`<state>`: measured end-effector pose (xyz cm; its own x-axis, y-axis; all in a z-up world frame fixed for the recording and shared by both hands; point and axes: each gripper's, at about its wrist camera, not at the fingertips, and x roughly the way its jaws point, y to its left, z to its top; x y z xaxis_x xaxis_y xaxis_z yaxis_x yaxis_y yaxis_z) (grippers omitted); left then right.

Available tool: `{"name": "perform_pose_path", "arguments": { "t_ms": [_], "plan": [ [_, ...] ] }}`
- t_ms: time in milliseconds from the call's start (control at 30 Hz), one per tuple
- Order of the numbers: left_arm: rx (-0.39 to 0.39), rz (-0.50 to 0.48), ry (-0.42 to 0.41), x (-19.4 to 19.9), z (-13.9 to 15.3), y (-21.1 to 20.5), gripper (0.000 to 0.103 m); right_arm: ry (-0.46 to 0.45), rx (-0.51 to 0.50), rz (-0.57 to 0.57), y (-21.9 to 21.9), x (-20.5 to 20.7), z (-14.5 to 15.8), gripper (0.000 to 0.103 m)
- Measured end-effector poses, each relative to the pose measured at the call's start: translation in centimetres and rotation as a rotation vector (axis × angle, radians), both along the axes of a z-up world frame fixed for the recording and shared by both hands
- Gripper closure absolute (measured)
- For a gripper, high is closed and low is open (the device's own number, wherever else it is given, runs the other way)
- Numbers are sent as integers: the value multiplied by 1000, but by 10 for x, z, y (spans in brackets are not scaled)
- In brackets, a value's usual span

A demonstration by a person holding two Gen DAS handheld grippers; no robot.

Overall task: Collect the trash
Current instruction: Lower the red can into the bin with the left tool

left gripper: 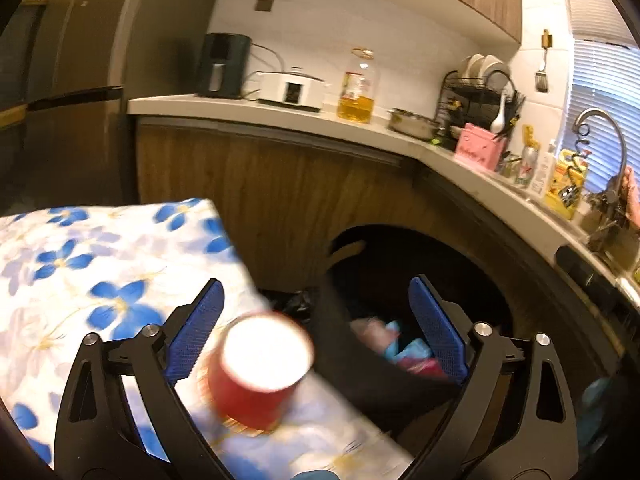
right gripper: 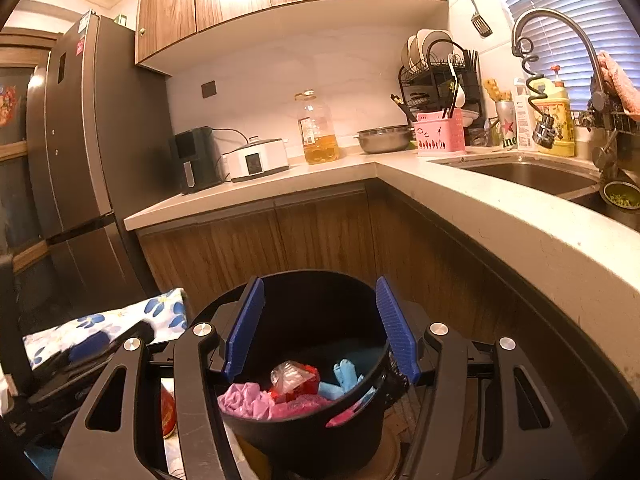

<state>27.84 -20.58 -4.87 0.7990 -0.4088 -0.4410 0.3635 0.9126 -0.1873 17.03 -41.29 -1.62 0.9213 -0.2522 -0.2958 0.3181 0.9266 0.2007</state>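
Bin [right gripper: 304,420] mouth open above trash; counter edge [right gripper: 520,240] crowds right, table [left gripper: 80,264] left.

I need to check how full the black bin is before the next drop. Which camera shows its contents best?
The right wrist view: it looks down into the black bin, showing pink, red and blue trash clearly between the open right gripper. The left wrist view shows only a blurred slice of the bin, beside the red cup.

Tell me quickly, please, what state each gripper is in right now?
Left gripper: open, holding nothing; red cup sits between its fingers.
Right gripper: open, empty, above the black bin.
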Motion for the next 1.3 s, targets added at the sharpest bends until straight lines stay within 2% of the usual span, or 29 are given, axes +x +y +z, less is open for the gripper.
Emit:
{"name": "perform_pose_path", "arguments": {
  "t_ms": [233, 367, 433, 567, 633, 700, 733, 800, 967, 1067, 1167, 1300],
  "plan": [
    [113, 17, 41, -17, -37, 21, 8, 6, 15, 34, 15, -12, -6, 45],
    [86, 33, 45, -13, -38, 31, 8, 5, 9, 46, 22, -18, -7, 45],
    [101, 41, 25, -8, -35, 28, 8, 5, 18, 51, 23, -18, -6, 45],
    [118, 25, 54, 5, -41, 19, 9, 7, 21, 65, 27, -17, -7, 45],
    [127, 17, 71, 10, -44, 17, 12, 10, 16, 68, 29, -16, -8, 45],
    [133, 9, 83, 12, -46, 15, 26, 13, 20, 70, 29, -16, -8, 45],
    [138, 9, 86, 13, -47, 15, 28, 13, 23, 71, 29, -16, -9, 45],
    [138, -4, 94, 14, -49, 15, 44, 16, 27, 74, 29, -15, -10, 45],
    [119, -10, 100, 13, -52, 19, 46, 17, 28, 74, 28, -16, -11, 45],
    [109, 2, 75, 7, -45, 21, 47, 17, 32, 65, 25, -17, -12, 45],
    [92, -13, 35, -3, -24, 16, 47, 10, 36, 49, 22, -21, -11, 45],
    [65, -83, -41, -12, 12, -11, 46, -2, 38, 23, 17, -27, -7, 45]
  ]
}}
